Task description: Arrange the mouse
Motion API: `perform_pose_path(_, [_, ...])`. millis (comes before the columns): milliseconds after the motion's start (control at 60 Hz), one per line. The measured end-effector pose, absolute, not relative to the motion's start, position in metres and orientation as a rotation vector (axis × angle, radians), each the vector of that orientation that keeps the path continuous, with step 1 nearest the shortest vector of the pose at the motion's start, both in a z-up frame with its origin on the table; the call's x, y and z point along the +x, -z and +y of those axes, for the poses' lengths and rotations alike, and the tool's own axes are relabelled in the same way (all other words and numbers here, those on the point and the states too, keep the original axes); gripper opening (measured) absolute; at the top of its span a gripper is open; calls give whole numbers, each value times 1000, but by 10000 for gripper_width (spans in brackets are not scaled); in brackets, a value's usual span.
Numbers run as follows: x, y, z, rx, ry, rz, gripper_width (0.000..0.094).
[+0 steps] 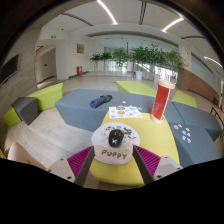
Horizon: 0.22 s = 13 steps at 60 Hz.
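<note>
A white puppy-shaped mouse (113, 142) with a dark face print and the word "PUPPY" on its near end sits between my fingers, over the yellow part of the table mat (150, 132). My gripper (113, 155) is shut on it. The left pink pad (80, 160) and the right pink pad (148, 160) both press against its sides. The underside of the mouse is hidden, and I cannot tell whether it rests on the mat or is lifted.
A red and white upright box (162, 100) stands beyond the mouse to the right. A dark blue object (100, 101) lies on the grey area far ahead. A flat white card (127, 111) lies just ahead. Potted plants (140, 58) line the far hall.
</note>
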<state>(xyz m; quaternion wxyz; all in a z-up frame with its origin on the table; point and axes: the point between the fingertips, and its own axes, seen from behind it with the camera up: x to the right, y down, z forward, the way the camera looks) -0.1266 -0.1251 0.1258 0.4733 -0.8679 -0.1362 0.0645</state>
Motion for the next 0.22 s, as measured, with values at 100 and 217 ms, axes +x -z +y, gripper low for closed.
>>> perform_pose_path(100, [-114,-128,-138,-2097,-117,-338,835])
perform_pose_path(217, [-107,-119,-143,-2120,-156,-288,835])
